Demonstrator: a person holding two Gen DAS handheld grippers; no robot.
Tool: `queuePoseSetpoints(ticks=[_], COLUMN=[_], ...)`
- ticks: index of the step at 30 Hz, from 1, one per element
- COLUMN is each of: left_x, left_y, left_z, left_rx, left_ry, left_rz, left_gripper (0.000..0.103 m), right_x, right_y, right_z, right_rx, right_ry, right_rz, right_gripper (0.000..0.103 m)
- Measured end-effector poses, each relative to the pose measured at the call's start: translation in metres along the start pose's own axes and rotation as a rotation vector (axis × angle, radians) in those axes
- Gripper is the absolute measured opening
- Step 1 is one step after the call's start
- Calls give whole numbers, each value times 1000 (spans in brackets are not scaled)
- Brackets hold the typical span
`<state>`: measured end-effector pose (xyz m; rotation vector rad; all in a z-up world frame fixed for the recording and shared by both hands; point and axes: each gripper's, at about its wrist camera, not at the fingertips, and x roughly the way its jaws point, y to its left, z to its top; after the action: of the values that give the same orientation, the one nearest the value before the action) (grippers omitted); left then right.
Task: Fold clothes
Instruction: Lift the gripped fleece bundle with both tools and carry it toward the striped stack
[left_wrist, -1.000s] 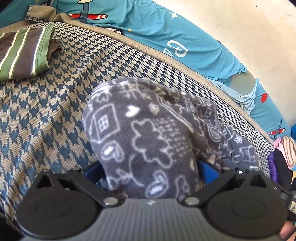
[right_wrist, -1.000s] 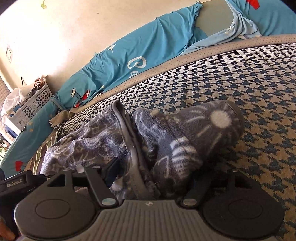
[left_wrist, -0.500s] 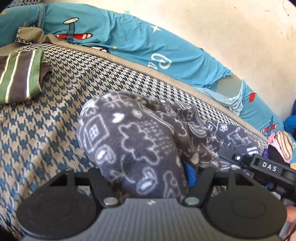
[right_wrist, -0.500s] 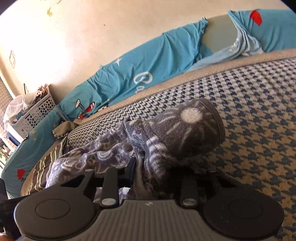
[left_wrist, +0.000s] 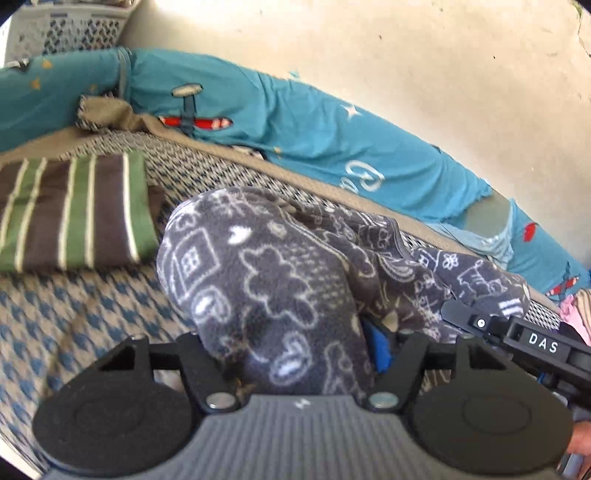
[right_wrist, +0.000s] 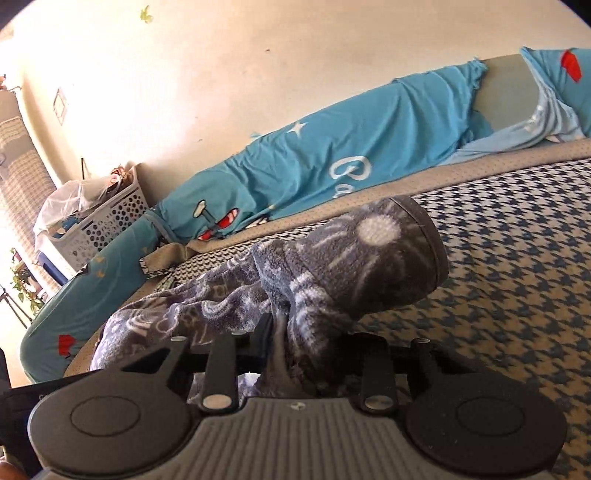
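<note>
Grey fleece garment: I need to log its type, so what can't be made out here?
- Left wrist view: the grey fleece garment is bunched, so its outline is hidden; its lower edge vanishes behind the left claw.
- Right wrist view: only one cuff-like end shows; the right claw covers the gripped part.
</note>
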<state>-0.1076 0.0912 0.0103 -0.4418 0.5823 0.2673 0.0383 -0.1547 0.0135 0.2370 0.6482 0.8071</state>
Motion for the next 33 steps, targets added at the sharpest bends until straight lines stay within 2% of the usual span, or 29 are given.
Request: queuePoseSetpoints(ticks=[10,19,25,33], left_x=[-17,-34,-28,-12], left_y=[57,138,177,219], left_z=[46,98,124,142], left_rx=[7,-98,-121,-129], left_ry=[-77,-148,-161,-162], left_rz=[70,125,162,231], left_gripper=[66,66,66,66], right_x=[47,108,148,191], right_y=[56,135,181,219], right_z=[11,21,23,14], right_rx=[2,-36,-47,-43], right_ry=[-21,-36,-39,-29], right_rz=[75,166,189,207], right_gripper=[31,31,31,31])
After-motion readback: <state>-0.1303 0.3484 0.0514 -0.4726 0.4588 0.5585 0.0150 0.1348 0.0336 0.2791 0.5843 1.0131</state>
